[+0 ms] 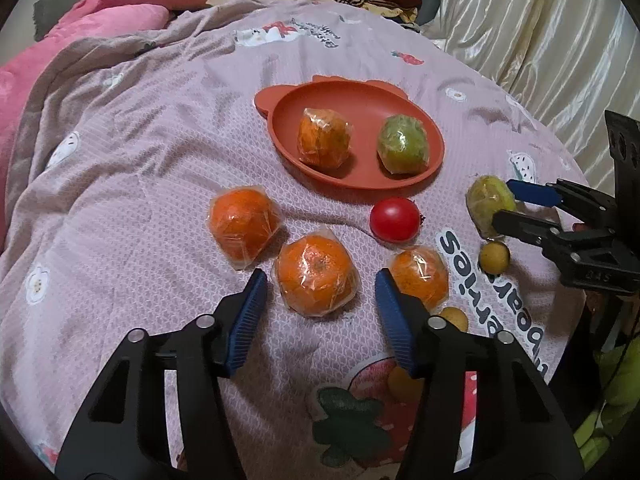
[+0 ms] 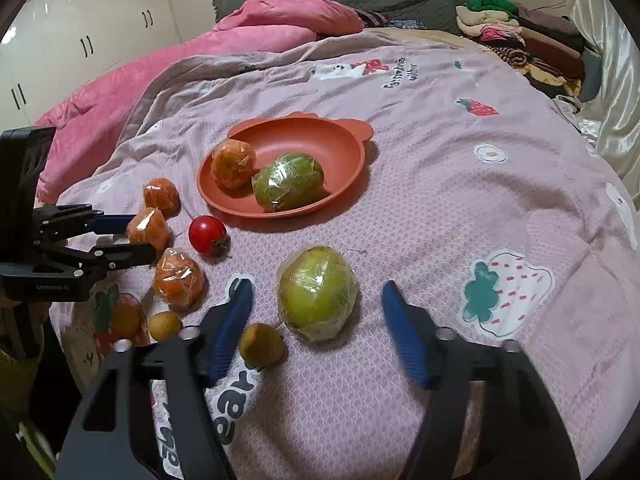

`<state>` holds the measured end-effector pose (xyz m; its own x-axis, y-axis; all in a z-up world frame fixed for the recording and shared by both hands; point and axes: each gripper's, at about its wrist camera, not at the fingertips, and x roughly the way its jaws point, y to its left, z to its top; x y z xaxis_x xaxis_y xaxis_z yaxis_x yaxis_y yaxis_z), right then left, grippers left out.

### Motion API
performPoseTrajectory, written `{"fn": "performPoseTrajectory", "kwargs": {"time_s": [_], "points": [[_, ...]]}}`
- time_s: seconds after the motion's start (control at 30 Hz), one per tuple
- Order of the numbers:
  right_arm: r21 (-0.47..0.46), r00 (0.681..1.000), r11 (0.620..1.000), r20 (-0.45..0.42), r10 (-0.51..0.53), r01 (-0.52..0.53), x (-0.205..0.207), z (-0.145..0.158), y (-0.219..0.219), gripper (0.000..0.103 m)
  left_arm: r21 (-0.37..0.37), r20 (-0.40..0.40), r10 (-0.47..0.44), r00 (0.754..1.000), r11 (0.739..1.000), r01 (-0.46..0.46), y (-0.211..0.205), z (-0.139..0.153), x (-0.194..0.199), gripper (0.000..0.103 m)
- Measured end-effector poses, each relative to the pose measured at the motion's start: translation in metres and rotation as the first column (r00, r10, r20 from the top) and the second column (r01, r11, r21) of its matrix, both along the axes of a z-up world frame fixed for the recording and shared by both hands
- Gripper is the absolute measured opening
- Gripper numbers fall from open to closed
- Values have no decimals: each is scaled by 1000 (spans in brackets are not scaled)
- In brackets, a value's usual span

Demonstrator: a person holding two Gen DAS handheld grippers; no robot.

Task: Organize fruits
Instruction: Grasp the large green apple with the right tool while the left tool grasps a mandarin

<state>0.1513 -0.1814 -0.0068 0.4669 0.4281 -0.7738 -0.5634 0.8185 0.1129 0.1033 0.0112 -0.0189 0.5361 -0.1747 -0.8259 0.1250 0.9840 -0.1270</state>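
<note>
Left wrist view
Left gripper [image 1: 320,284]: the jaws stand wide apart, holding nothing; a wrapped orange [image 1: 316,274] lies on the blanket between the two blue pads [image 1: 250,308], and I cannot tell if they touch it.
Other oranges: one wrapped orange [image 1: 244,224] lies up and to the left of it, another [image 1: 420,274] lies just beside the right pad.
Plate [image 1: 288,104]: an orange-brown plate with small ears, it lies on the blanket behind the loose fruits; inside are one wrapped orange [image 1: 324,140] and one wrapped green fruit [image 1: 402,144], a little apart.
Tomato [image 1: 394,219]: red, it lies just in front of the plate rim.
Right gripper [image 1: 506,204]: it comes in from the right edge, its fingers on each side of a wrapped green fruit [image 1: 490,204]; contact is not clear.
Small yellow fruits: one [image 1: 495,257] lies below that gripper, one [image 1: 454,317] is partly hidden behind the left gripper's right finger.
Blanket [image 1: 140,140]: mauve with cartoon prints, it covers the bed.

Right wrist view
Right gripper [image 2: 316,296]: the jaws are spread wide; the wrapped green fruit [image 2: 318,292] lies on the blanket between them, and a gap shows on both sides.
Small yellow fruit [image 2: 262,344]: just beside the left blue pad [image 2: 232,328].
Left gripper [image 2: 128,236]: seen at the left edge, its fingers around an orange [image 2: 150,228].
Plate [image 2: 340,140]: further back, with its orange [image 2: 233,164] and green fruit [image 2: 288,181] touching.
Tomato [image 2: 208,234]: between the plate and the oranges.
Background: a pink quilt [image 2: 280,16], folded clothes [image 2: 520,36] and white cupboards [image 2: 80,20].
</note>
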Motion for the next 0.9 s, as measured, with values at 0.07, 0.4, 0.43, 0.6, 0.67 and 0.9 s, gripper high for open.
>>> {"fn": "performPoseTrajectory", "kwargs": {"time_s": [0.07,0.4,0.43,0.6,0.67,0.9], "points": [[1,1000,1000,-18,12,-12,2,-4,2,47,-1,-2,-3,1000,1000,3,-1,-1,1,45],[2,1000,1000,-17,19,-19,7,-9,3,41,-4,-8,-5,1000,1000,4,1,-5,7,38],[3,1000,1000,-16,19,-19,7,-9,3,41,0,-9,-5,1000,1000,5,1,-6,8,36],[19,1000,1000,-16,14,-14,8,-7,1,40,0,-8,-10,1000,1000,10,2,-6,9,35],[23,1000,1000,-15,13,-13,7,-5,0,40,-5,-6,-9,1000,1000,9,3,-6,9,34],[44,1000,999,9,13,-13,6,7,-2,40,-28,29,-21,999,999,22,4,10,4,34]]}}
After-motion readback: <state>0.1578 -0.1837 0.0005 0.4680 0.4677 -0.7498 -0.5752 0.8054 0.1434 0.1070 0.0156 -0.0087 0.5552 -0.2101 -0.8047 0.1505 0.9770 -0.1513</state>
